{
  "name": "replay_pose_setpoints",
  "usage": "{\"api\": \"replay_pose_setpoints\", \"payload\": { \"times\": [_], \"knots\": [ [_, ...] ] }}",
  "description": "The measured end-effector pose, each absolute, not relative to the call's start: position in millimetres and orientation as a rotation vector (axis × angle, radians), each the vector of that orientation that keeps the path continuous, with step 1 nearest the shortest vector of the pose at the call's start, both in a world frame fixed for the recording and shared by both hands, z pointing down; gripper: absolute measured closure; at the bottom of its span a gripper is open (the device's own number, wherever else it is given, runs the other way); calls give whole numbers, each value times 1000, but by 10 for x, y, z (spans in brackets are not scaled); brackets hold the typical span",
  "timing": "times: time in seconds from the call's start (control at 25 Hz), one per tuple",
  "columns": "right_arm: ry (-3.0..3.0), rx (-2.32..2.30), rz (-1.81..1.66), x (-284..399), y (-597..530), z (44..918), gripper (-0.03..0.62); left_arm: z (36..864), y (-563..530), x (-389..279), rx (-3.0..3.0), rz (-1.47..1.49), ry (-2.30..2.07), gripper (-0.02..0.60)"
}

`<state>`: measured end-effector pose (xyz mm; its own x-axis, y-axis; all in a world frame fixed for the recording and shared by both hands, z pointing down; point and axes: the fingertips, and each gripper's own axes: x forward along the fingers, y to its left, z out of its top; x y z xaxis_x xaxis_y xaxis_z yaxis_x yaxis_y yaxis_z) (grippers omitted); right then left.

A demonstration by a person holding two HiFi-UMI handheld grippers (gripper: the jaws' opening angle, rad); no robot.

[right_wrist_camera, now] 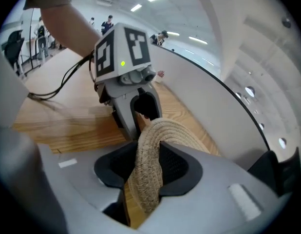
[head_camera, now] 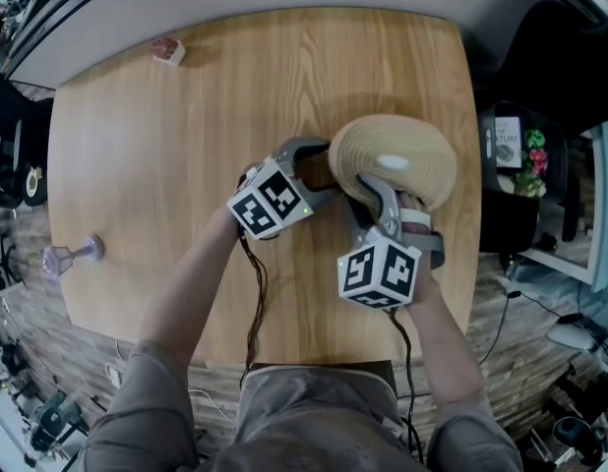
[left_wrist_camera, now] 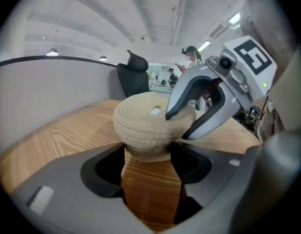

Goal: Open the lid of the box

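Observation:
A round woven rope box (head_camera: 335,170) with a domed lid (head_camera: 407,146) stands on the wooden table (head_camera: 166,165), right of centre. My left gripper (head_camera: 322,173) reaches in from the left; its pads press on both sides of the box's lower body (left_wrist_camera: 148,152), under the lid (left_wrist_camera: 138,116). My right gripper (head_camera: 375,191) comes from the near side. It is shut on the lid's rim (right_wrist_camera: 149,155), one finger (head_camera: 381,193) over the top and the other hidden beneath. In the right gripper view the rim stands tilted and edge-on between the pads.
A small pinkish block (head_camera: 168,50) lies near the table's far left corner. A clear purple object (head_camera: 73,256) sits at the left edge. A dark chair and a stand with small items (head_camera: 520,155) are beside the table's right edge.

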<state>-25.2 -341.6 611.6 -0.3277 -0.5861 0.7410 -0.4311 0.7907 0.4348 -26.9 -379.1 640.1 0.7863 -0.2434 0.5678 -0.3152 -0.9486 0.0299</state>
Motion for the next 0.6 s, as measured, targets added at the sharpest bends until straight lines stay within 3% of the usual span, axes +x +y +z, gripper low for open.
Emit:
{"api": "replay_pose_setpoints", "payload": {
  "times": [0.32,0.6],
  "knots": [
    [-2314,974,-66,-141,-3523,5463,480,6397,-3801,-268,2850,899,-449,287],
    [-2629,1334,103,514,-3621,4730,493,6406,-3797,-275,2839,916,-471,287]
  ]
}}
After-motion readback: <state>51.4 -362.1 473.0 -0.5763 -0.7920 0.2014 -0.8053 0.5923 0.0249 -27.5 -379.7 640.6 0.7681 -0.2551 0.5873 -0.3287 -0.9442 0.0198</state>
